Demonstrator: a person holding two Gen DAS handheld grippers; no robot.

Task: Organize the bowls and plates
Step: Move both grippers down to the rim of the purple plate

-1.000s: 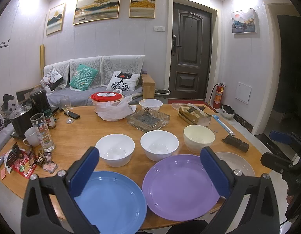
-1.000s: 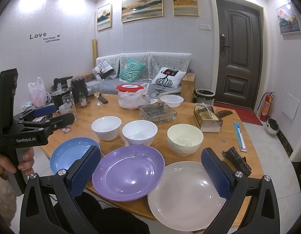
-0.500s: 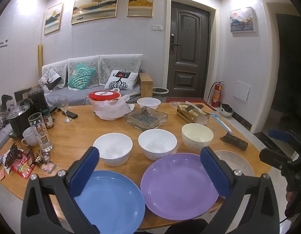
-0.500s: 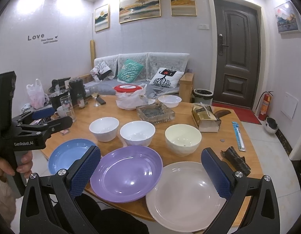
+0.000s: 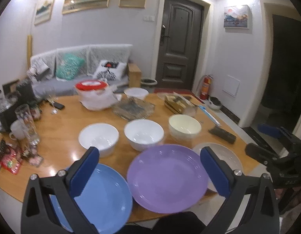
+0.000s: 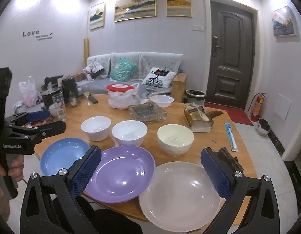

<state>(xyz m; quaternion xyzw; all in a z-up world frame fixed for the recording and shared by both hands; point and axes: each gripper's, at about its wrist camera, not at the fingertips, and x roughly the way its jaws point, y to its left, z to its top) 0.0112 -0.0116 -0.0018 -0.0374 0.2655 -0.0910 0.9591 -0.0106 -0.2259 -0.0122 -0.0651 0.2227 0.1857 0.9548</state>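
1. Left wrist view: left gripper (image 5: 149, 162) has its fingers (image 5: 83, 168) spread wide, nothing gripped. Purple plate (image 5: 167, 178) lies on the desk (image 5: 58, 120) betw. them; blue plate (image 5: 103, 197) under the left finger; three bowls beyond the tips.
2. Right wrist view: right gripper (image 6: 150, 165) fingers (image 6: 86, 172) wide but closing, nothing betw. the pads. White plate (image 6: 179, 196) below, betw. them; cream bowl (image 6: 175, 139) just ahead.
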